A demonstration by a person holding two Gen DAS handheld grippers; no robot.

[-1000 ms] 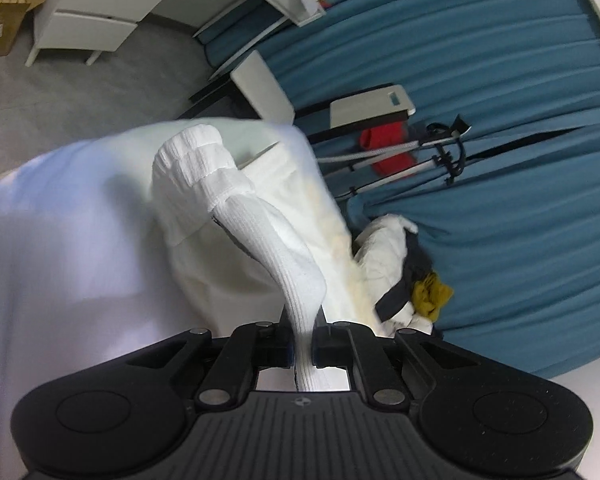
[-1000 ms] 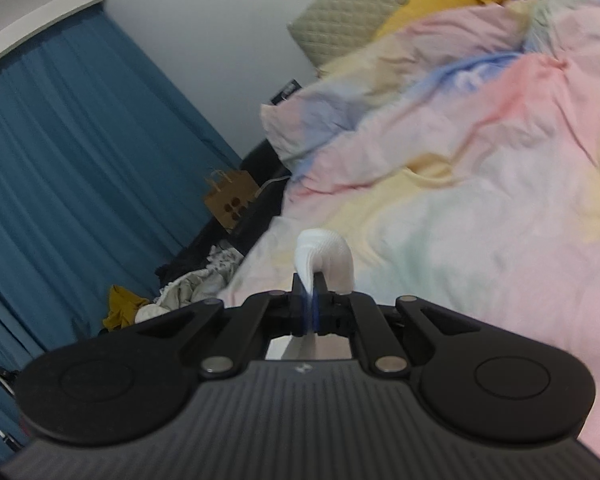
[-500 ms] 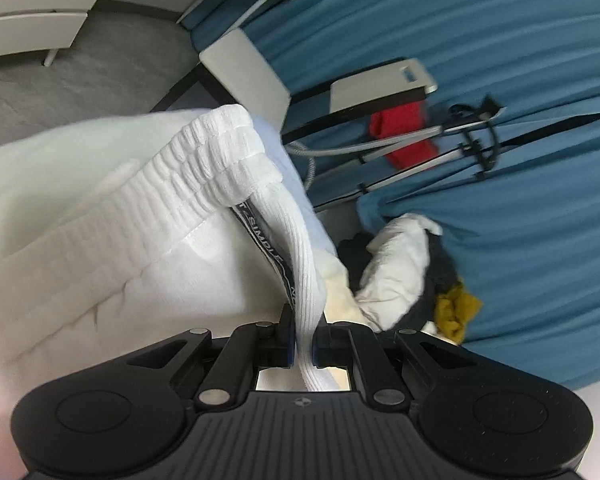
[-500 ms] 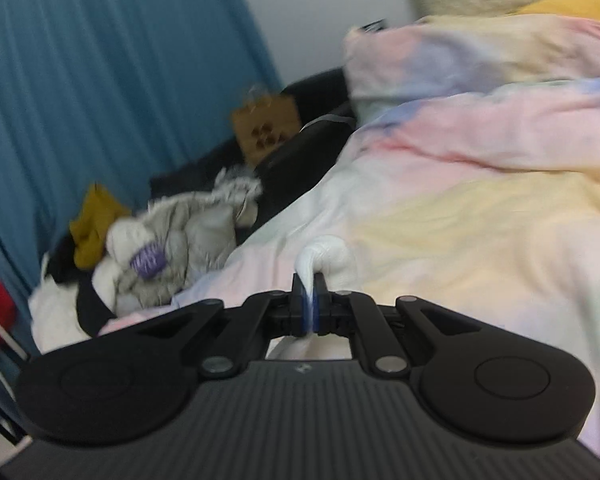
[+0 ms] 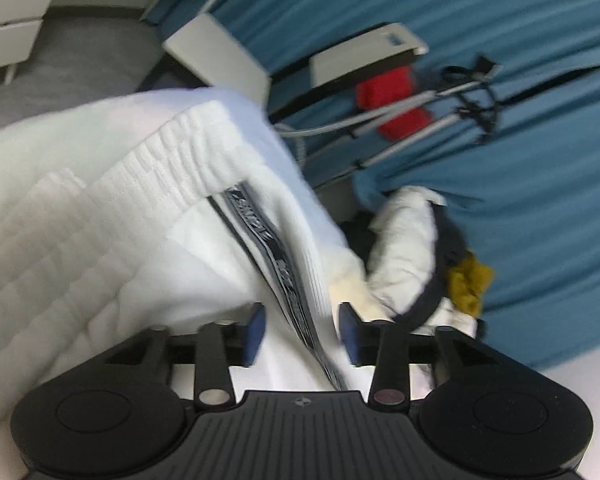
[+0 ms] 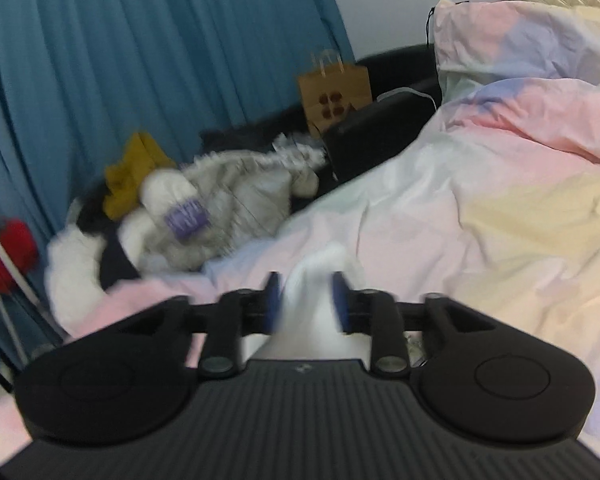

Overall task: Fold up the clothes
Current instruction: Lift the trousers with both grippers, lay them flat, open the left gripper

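Observation:
A white garment (image 5: 112,216) with a ribbed elastic waistband and a black lettered drawstring tape (image 5: 276,256) fills the left of the left wrist view. My left gripper (image 5: 300,330) has its jaws opening; the cloth and tape lie between the blue pads (image 5: 254,328) without being pressed. In the right wrist view my right gripper (image 6: 306,302) is also opening, with a bunched white fold of the garment (image 6: 320,292) standing loose between its pads (image 6: 342,300), over the pastel bedspread (image 6: 480,200).
A heap of clothes (image 6: 220,204) with a yellow piece (image 6: 130,174) lies by the blue curtain (image 6: 140,48). A brown paper bag (image 6: 334,96) stands on a black bed frame. A red item on a metal stand (image 5: 400,100) and white furniture (image 5: 12,12) show in the left wrist view.
Both grippers were shut on the white cloth and now stand parted, the cloth slack between the pads. Both views shifted as the hands moved and sank toward the bed.

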